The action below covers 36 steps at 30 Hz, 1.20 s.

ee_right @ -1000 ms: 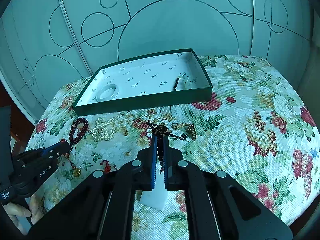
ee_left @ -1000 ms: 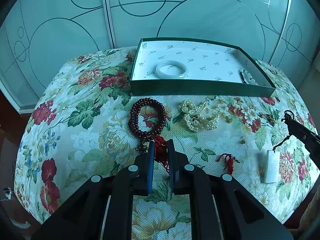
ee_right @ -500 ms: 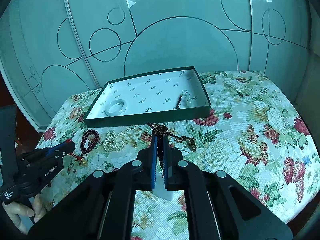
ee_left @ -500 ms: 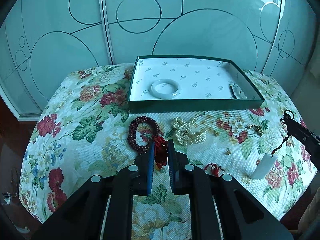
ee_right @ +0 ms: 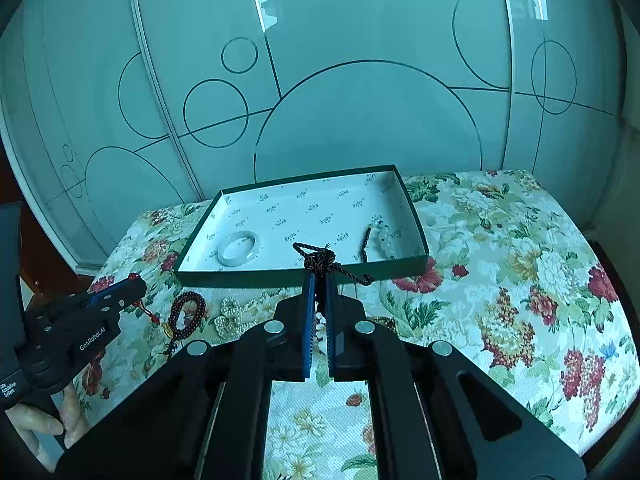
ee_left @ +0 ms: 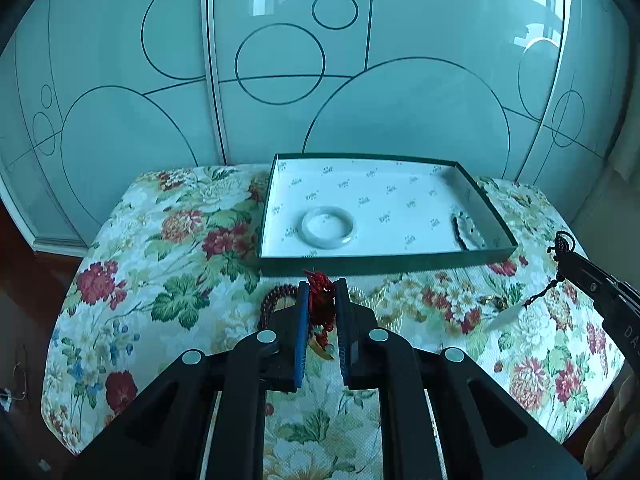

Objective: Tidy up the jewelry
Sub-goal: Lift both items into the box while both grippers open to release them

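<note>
We see the green box [ee_left: 384, 258] on the floral cloth [ee_left: 168, 248], ahead of both grippers. The left gripper [ee_left: 320, 294] is clamped on a red tassel [ee_left: 320, 304]. The right gripper [ee_right: 319, 280] is clamped on a dark cord knot [ee_right: 320, 260]; its white pendant [ee_left: 506, 318] hangs below.

Cool teal daylight cast, window glare on the frosted glass wardrobe doors [ee_left: 320, 80] toward 12 o'clock, floral tablecloth [ee_right: 500, 280] evenly lit with soft shadows, heavy fisheye bending, black vignette corners, centre sharp.
</note>
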Tool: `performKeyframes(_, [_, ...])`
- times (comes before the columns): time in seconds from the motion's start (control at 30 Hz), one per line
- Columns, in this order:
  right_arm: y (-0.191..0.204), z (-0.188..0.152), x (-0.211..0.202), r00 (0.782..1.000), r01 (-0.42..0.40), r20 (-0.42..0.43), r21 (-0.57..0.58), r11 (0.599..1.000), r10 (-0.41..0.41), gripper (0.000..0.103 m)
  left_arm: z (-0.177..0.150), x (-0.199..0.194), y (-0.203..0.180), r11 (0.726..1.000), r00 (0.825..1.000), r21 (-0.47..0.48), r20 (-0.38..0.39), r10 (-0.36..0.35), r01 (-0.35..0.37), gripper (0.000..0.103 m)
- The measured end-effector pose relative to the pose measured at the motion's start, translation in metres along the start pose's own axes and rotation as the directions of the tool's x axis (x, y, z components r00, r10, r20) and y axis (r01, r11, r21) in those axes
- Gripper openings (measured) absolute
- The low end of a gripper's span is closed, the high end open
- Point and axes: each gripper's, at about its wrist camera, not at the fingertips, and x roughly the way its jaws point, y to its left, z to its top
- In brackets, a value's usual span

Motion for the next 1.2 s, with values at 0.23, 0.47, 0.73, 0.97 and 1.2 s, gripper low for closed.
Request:
performKeyframes(0.23, [0.006,0.037,0.007,0.999,-0.011,0.053,-0.008,1.0,0.011,0.005,0.031,0.005,0.0,1.0,0.999,-0.004,0.042,-0.025,0.025,0.013])
performKeyframes(0.47, [0.008,0.069,0.029,0.997,-0.013,0.077,-0.014,1.0,0.014,0.005,0.066,0.022,-0.006,0.999,0.997,0.032,0.082,-0.012,0.01,0.013])
performKeyframes(0.73, [0.003,0.084,0.075,0.999,-0.015,0.034,-0.01,1.0,0.015,0.005,0.089,0.073,-0.005,1.0,0.999,0.013,0.05,-0.006,0.006,0.013])
performKeyframes(0.97, [-0.002,0.074,0.123,0.999,-0.009,-0.051,-0.004,1.0,0.009,0.005,0.082,0.133,-0.001,1.0,1.0,-0.009,-0.03,0.002,-0.002,0.013])
performKeyframes(1.2, [-0.013,0.074,0.167,0.994,0.009,-0.111,0.015,1.0,-0.007,0.005,0.083,0.175,0.0,1.0,0.996,-0.002,-0.091,0.016,-0.016,0.013])
